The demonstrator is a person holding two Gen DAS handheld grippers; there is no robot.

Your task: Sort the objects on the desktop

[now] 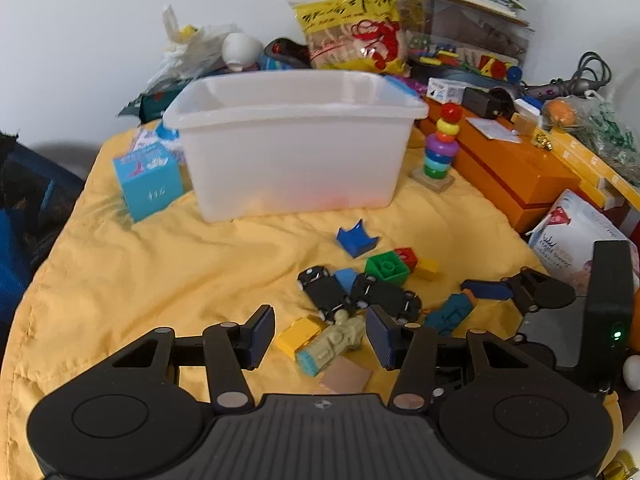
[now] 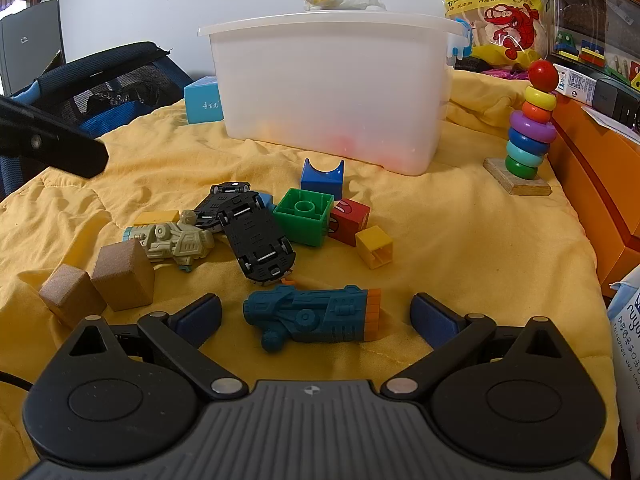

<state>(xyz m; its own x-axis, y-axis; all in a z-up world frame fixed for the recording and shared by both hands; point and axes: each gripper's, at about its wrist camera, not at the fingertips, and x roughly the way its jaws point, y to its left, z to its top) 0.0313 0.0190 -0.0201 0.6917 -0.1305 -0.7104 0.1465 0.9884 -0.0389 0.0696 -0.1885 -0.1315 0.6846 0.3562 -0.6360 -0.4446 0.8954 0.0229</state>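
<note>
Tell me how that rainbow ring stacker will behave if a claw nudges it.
The ring stacker stands tall on a small wooden base, so it probably tips easily. Its rings look loosely stacked and may slide off. The rumpled yellow cloth under it likely adds wobble.

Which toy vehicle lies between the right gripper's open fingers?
The dark teal vehicle with the orange end, lying between the right gripper fingers. The beige vehicle and black cars lie farther back.

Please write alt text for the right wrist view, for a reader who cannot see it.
The open right gripper hovers low over a yellow cloth, its fingers on either side of a teal toy blaster lying flat. Behind lie two overturned black toy cars, a beige toy vehicle, coloured blocks and a translucent white bin.
</note>
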